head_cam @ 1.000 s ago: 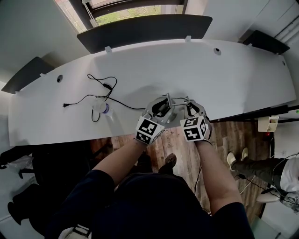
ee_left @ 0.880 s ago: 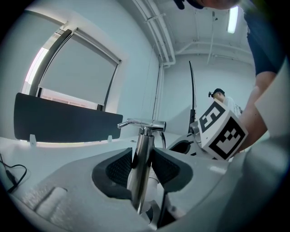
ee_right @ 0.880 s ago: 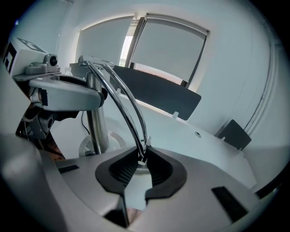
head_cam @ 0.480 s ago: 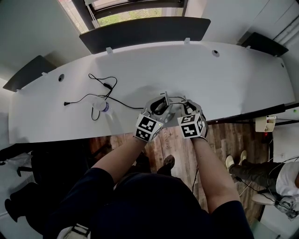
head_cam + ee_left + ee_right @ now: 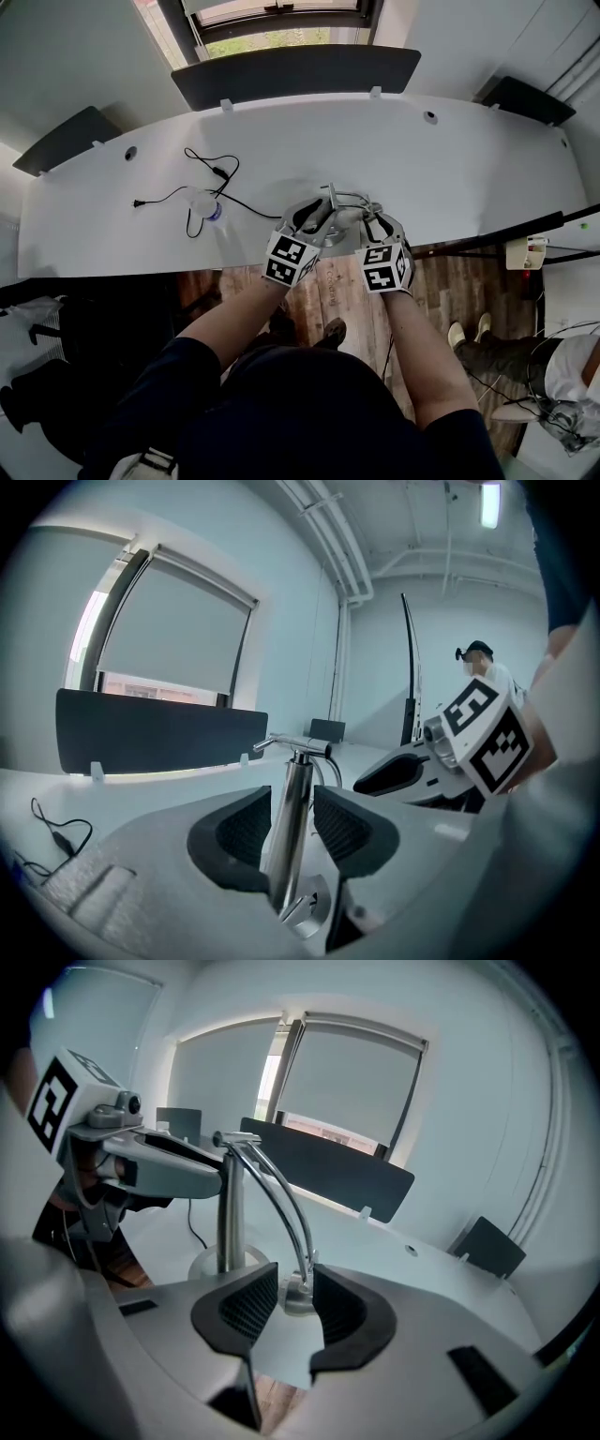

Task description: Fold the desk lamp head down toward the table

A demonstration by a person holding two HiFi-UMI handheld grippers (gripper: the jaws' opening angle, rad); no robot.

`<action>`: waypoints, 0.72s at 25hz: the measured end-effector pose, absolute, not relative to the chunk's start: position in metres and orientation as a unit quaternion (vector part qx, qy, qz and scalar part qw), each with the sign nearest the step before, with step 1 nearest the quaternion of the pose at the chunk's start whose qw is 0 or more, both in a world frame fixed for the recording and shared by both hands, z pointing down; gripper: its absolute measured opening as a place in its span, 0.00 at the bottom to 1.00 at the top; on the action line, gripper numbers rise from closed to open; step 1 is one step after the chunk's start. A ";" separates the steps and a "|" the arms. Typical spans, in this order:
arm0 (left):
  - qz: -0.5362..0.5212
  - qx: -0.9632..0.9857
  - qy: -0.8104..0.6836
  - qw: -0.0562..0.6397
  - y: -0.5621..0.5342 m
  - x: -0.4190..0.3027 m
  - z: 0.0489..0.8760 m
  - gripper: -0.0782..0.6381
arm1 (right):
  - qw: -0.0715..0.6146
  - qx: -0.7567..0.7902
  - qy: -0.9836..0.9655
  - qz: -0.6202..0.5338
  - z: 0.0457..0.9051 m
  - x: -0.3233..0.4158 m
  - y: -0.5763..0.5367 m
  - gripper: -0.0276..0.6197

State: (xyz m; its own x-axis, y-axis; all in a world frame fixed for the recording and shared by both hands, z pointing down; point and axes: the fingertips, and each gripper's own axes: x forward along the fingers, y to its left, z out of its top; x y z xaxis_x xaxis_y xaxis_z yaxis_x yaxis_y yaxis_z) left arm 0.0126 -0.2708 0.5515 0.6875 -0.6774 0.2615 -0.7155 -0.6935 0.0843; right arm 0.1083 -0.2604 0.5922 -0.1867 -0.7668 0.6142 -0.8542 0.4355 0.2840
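The lamp (image 5: 330, 208), a slim metal one, stands on the white table (image 5: 422, 159) at its near edge, approx. in the middle. The left gripper (image 5: 292, 822) is closed on the lamp's upright pole (image 5: 289, 803): both black pads lie against the metal, low down, just above the round base (image 5: 314, 913). From the pole's top a thin bent arm (image 5: 281, 1199) curves down, and the lamp head (image 5: 298, 1293) at its end hangs low, close to the table top; touching or not, I cannot tell. The right gripper (image 5: 295, 1309) has this head between its jaws, which are opening; the pads do not press it.

Left of the lamp, well apart, a black cable (image 5: 211, 173) lies in loops on the table, w/ a small whitish-blue thing (image 5: 204, 210) beside it; what it is I cannot tell. Behind the lamp, at the table's far edge, stands a dark panel (image 5: 295, 70). Right of the lamp, off the table, a person's shoes (image 5: 457, 335) are on the wood floor (image 5: 337, 286).
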 end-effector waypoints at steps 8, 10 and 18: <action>0.101 0.920 -0.370 0.085 -0.224 0.007 0.528 0.29 | 0.297 0.512 -0.802 0.083 0.564 0.096 -0.210 0.20; 0.092 0.926 -0.358 0.078 -0.210 0.016 0.513 0.29 | 0.274 0.512 -0.809 0.087 0.551 0.092 -0.202 0.20; 0.062 0.941 -0.325 0.075 -0.156 0.030 0.455 0.24 | 0.188 0.485 -0.849 0.091 0.491 0.070 -0.160 0.10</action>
State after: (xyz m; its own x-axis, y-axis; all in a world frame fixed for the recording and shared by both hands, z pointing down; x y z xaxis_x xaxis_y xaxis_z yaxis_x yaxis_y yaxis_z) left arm 0.0300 -0.1564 0.4548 0.7814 -0.6020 0.1644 -0.6203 -0.7779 0.1002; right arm 0.0700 -0.1601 0.4912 -0.4587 -0.7898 0.4072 -0.8579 0.5130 0.0286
